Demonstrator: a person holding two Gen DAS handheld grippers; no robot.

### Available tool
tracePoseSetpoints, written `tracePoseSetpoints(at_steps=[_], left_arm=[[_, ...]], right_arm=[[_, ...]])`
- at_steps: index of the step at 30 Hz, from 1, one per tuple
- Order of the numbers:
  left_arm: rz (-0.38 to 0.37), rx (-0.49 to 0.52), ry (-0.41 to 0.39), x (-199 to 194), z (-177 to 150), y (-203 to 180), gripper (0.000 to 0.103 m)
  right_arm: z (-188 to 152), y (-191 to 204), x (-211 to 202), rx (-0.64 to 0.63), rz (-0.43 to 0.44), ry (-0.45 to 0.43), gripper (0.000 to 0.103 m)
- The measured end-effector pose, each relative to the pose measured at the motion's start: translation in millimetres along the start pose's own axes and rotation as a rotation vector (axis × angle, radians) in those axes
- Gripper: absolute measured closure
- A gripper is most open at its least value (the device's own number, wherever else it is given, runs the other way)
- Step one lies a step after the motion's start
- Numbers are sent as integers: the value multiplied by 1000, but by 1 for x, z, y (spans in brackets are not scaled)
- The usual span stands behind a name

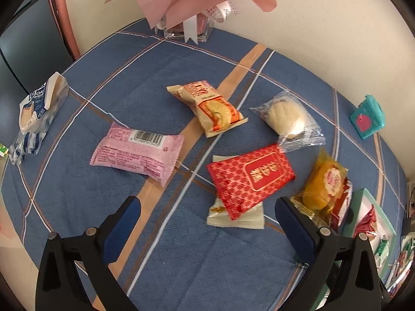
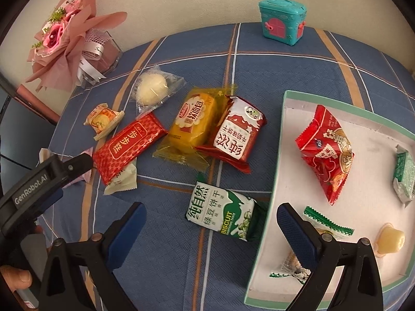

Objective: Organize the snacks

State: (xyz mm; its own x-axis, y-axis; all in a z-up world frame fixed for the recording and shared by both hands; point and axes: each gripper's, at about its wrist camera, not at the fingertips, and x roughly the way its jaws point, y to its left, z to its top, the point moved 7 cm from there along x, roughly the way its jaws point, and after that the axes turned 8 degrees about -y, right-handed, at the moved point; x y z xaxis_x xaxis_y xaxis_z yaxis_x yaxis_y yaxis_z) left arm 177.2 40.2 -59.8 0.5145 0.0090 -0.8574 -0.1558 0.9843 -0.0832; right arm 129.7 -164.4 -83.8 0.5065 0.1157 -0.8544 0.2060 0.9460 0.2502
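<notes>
Sorting is partly done: the shallow white cardboard box with the teal rim [image 2: 278,140] at the right of the blue checked tabletop [image 2: 259,64] already holds a crumpled red foil packet [image 2: 325,150], two small green-and-white wrapped sweets [image 2: 328,224], a green-and-silver pack [image 2: 404,173] and a small yellow jelly cup [image 2: 390,238].

Still loose on the cloth:
- green mung-bean biscuit pack [image 2: 224,211], just beside the box wall
- red-and-white milk-candy bag [image 2: 234,132], touching a yellow soft-bread wrapper [image 2: 190,124]
- flat red patterned packet [image 1: 250,178], lying over a cream sachet [image 1: 237,217]
- pink barcoded bar [image 1: 137,153]
- beige cracker pack [image 1: 207,106]
- clear-wrapped pale bun [image 1: 286,118]

The left gripper [image 1: 207,212] hangs released and empty above the red packet's near end; the right gripper [image 2: 211,220] is likewise spread, grasping nothing, over the biscuit pack. By my reckoning, more than half remains.
</notes>
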Motion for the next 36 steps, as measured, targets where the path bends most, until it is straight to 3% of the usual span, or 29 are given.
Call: tracePoseSetpoints(at_steps=[3,7,20,23,29,33,36], left_arm=[[7,3,21,5,-1,3,0],[-4,-1,46,10,-3,3,0],[-41,36,54,18,1,-16,0],[-29,85,44,20,5,-24,0],[31,284,-1,24,15,-48,0],[3,384,24,40,12,-66,1],[23,454,34,51,14,-71,1]], right_arm=[[0,3,6,-5,-10,12,16],[-4,5,15,-19,-23,36,21],[-6,17,31,-59,-47,52,25],[-6,18,37,-67,-65,58,25],[-8,24,41,-118,-96,67,25],[-8,26,50,-125,-118,82,28],[-5,25,52,-124,-126,80,34]])
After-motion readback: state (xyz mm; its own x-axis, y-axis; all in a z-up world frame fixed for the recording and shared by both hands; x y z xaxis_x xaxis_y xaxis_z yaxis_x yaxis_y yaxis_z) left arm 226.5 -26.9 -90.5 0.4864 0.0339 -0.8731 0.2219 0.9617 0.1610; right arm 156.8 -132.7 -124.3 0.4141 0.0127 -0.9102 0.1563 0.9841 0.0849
